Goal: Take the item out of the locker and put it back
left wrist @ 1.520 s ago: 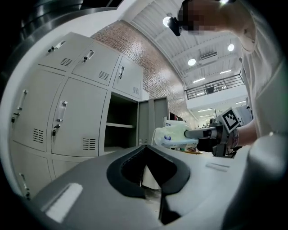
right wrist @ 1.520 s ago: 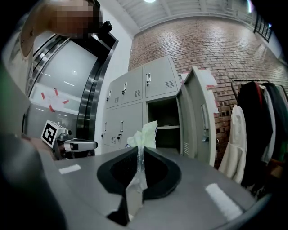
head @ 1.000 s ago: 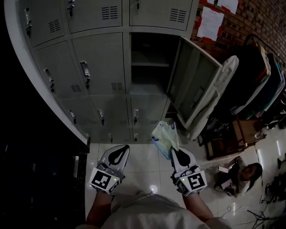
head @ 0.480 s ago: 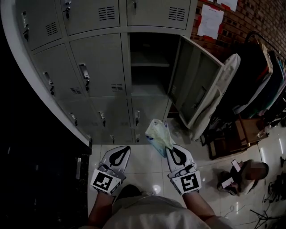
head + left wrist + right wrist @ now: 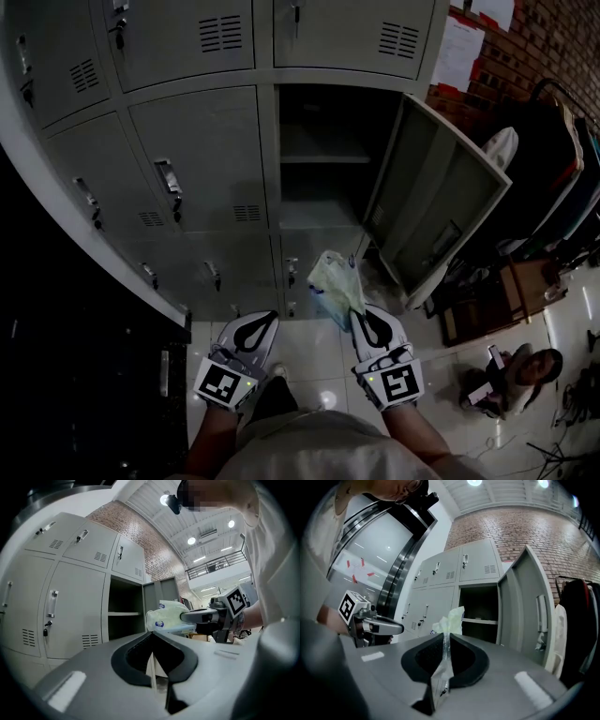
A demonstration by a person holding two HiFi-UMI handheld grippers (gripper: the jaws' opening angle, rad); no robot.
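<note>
Bag (image 5: pixel 335 284): soft plastic pack, judged light, limp and somewhat slick; not fragile. It is held in the air in front of the locker (image 5: pixel 267 150), below the open compartment and outside it.

R gripper (image 5: pixel 360 317) is pinched on the bag's thin sealed edge, film sandwiched between nearly closed jaws. Edge grip judged adequate, though sag and swing are expected; a hold nearer the body is advised if slip is noted.

Long axis runs out from the jaws, free end pointed fwd toward the compartment, tilted slightly left.

L gripper (image 5: pixel 266 321) is pressed together, empty, beside R gripper and apart from the bag. Door (image 5: pixel 441 211) stands open.
</note>
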